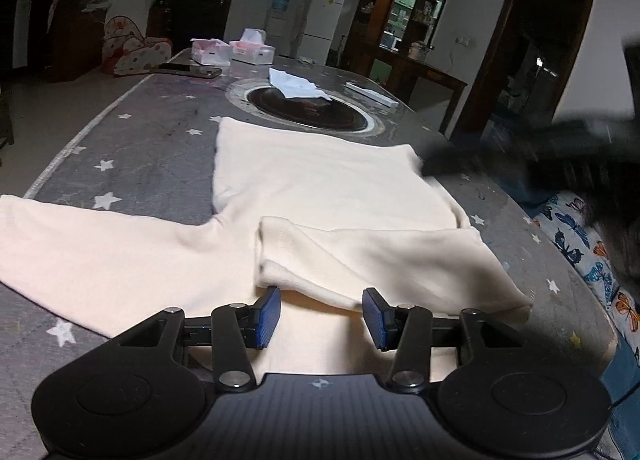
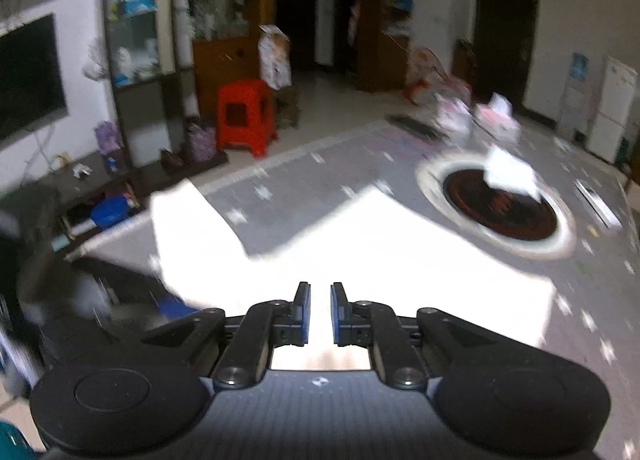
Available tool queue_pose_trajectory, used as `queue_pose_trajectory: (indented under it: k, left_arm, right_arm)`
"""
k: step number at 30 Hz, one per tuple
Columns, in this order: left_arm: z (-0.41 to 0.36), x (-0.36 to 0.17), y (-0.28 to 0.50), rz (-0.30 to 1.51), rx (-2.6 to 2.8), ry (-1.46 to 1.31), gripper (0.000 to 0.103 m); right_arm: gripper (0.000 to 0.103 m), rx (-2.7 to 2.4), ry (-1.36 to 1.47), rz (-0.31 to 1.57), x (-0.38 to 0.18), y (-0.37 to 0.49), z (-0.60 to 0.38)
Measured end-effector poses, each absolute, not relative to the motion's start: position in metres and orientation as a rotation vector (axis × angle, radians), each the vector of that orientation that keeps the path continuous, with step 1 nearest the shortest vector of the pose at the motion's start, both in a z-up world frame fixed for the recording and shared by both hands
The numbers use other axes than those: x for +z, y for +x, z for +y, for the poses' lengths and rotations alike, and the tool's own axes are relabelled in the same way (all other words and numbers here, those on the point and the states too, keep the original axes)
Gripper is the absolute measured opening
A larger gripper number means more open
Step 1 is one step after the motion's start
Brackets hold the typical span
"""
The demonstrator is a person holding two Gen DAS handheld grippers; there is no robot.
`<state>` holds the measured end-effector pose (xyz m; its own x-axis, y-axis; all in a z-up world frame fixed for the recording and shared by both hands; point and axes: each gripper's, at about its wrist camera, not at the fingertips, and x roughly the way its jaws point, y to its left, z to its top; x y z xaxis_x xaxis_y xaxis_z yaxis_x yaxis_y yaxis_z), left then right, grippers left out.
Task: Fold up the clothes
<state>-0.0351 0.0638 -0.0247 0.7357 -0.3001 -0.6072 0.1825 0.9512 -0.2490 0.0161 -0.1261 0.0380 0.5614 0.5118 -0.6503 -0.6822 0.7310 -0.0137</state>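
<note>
Garment: cream-coloured soft knit top (image 1: pixel 320 188), spread flat on the grey star-printed surface (image 1: pixel 152 132), just short of the round dark inset hotplate with pale ring (image 1: pixel 308 108).
Done so far: right-hand sleeve (image 1: pixel 360 260) already laid across the lower body, its cuff end near the middle of the cloth.
Left to do: other sleeve (image 1: pixel 92 244) lying straight out toward the surface's edge, not yet folded in; body not yet doubled over. Judged less than halfway through.
Left gripper (image 1: pixel 322 318): released, blue pads parted with nothing between them, poised low over the near hem just below the folded sleeve.
Right gripper (image 2: pixel 320 314): nearly clenched, only a thin slit between the pads, no cloth pinched; hovering over the overexposed white cloth. View strongly blurred.
Likely next step: taking the outstretched sleeve and bringing it across, probably a job for the left gripper.
Clutter beyond: two white-and-pink tissue boxes (image 1: pixel 232 50), crumpled white tissue (image 1: pixel 294 84) on the hotplate, well apart from the garment.
</note>
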Motion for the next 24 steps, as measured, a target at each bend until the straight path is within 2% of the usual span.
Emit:
queue_pose_trajectory:
  k: [9,17,24]
  left_arm:
    - [0.085,-0.010,-0.038,0.662,-0.182,-0.176,0.049]
    - [0.049,-0.009,-0.018,0.655,-0.290,-0.143,0.047]
    - [0.032,-0.017,0.001,0.674,-0.315,-0.130,0.047]
  right_arm:
    - [0.009,0.568,-0.249,0.817,-0.009,-0.011,-0.204]
    - [0.009,0.508,-0.192,0.768,-0.011,0.008,-0.214]
    - [0.009,0.481,-0.256,0.740,-0.024,0.026,-0.198]
